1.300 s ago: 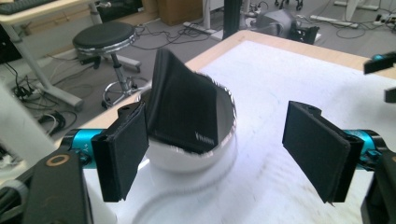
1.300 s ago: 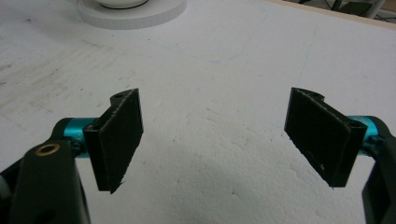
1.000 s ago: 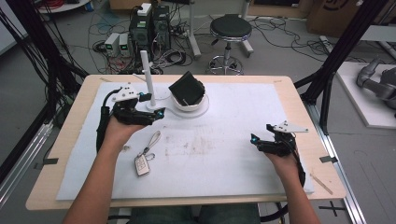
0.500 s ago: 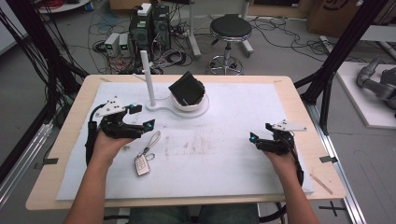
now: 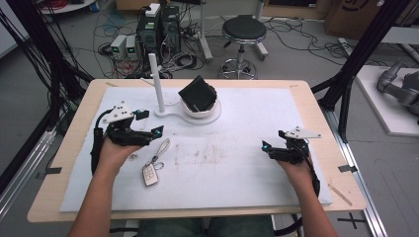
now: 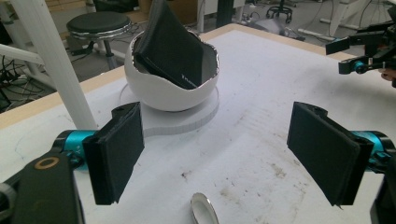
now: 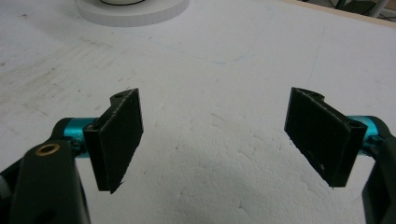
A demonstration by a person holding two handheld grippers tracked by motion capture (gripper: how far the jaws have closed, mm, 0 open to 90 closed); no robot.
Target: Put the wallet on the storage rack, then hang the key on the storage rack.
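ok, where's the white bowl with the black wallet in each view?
High view: white bowl sits top centre, on the round base.
Left gripper view: upper centre, beyond the jaws.
Right gripper view: bowl itself not identifiable.
Shared landmark: the round white base.

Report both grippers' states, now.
Left gripper: open, jaws wide apart, holding nothing.
Right gripper: open, jaws wide apart, holding nothing.

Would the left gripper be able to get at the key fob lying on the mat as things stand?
Probably yes: the left gripper is open, and the key fob lies uncovered on the mat just beside that hand, nothing between them.
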